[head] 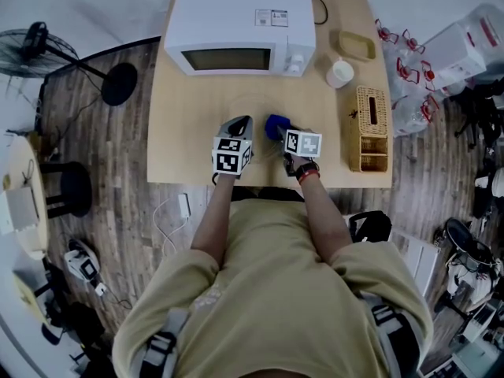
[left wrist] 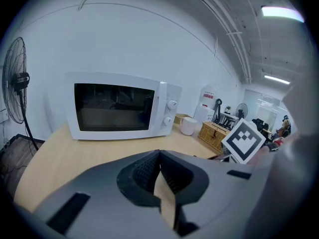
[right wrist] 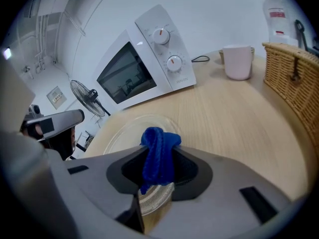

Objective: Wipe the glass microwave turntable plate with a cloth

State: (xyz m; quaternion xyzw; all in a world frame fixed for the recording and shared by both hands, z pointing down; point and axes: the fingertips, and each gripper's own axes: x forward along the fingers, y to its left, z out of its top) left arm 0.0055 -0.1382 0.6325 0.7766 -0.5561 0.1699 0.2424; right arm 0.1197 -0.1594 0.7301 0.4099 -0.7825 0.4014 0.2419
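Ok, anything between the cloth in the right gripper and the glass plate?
Nothing visible. The blue cloth, clamped in the right gripper, is at the near edge of the glass plate, which lies bare.

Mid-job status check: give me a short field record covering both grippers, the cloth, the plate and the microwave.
left gripper: shut, nothing between the jaws
right gripper: shut on the cloth
cloth: blue, bunched between the jaws, at the plate's near rim
plate: clear glass, flat on the table in front of the microwave
cloth-plate contact: cannot tell
microwave: white, door closed
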